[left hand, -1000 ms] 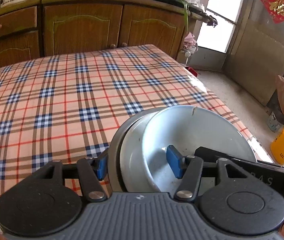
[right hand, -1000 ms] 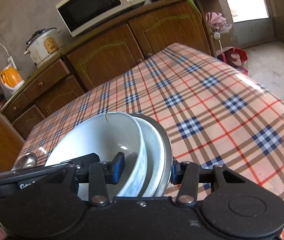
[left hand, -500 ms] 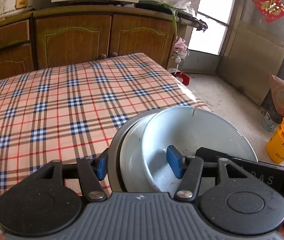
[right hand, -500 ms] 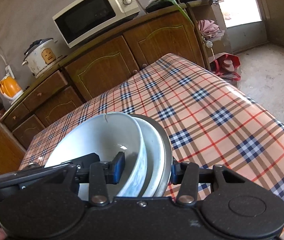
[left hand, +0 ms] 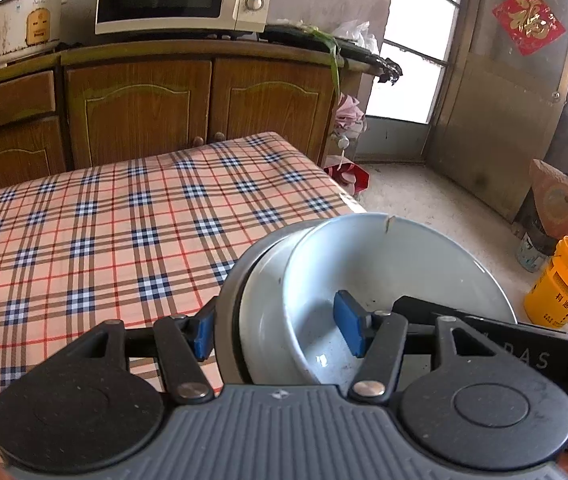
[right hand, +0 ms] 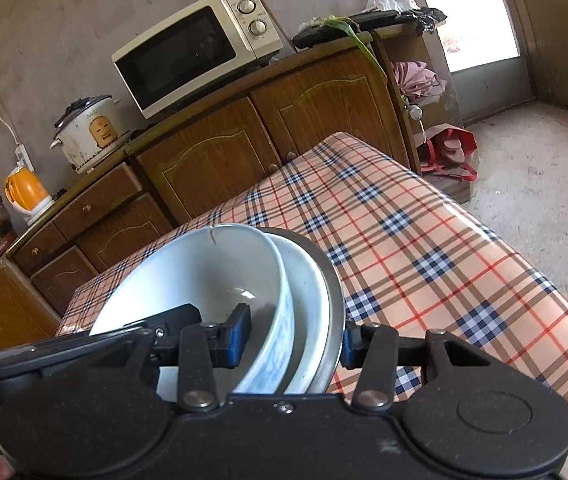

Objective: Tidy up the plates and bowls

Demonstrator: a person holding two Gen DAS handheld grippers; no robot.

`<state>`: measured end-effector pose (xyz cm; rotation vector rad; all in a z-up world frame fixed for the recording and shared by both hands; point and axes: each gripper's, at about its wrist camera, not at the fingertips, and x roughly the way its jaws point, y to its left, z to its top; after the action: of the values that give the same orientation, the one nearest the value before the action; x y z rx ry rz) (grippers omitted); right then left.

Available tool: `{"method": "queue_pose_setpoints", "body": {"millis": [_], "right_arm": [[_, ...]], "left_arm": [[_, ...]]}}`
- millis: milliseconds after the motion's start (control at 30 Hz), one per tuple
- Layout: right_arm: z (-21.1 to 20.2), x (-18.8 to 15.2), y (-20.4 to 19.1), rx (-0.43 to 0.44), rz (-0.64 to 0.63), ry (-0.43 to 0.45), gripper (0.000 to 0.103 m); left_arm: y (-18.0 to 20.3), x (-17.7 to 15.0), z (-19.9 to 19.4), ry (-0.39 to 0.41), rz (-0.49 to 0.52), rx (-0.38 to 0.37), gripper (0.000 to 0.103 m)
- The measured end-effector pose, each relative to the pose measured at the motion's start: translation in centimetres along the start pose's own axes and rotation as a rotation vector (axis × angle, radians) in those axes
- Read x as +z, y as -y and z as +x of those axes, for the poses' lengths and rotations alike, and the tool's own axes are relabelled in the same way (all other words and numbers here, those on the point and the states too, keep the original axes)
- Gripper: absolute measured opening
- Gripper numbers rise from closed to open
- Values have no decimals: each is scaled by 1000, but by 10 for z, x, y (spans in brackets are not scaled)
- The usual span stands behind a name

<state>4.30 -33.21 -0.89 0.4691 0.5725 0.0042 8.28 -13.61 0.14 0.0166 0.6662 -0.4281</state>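
Both grippers clamp the stack of bowls (left hand: 384,272): left gripper (left hand: 279,330) and right gripper (right hand: 290,338) w/ rims pinched. Keep level, lift together, clear the tabletop (left hand: 103,216).

Daylight floods in through a blown-out window (left hand: 412,60) at the right, leaving a white glare patch on the checked tablecloth (right hand: 444,208). Both views are sharp, with strong fisheye bending and dark vignetted corners. Shadows stay soft.
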Motion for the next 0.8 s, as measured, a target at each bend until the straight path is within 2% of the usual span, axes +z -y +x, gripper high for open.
{"method": "queue_pose_setpoints", "body": {"millis": [800], "right_arm": [[-25, 5, -18, 25, -14, 8, 54]], "left_arm": [[-1, 3, -28, 33, -4, 21, 59]]}}
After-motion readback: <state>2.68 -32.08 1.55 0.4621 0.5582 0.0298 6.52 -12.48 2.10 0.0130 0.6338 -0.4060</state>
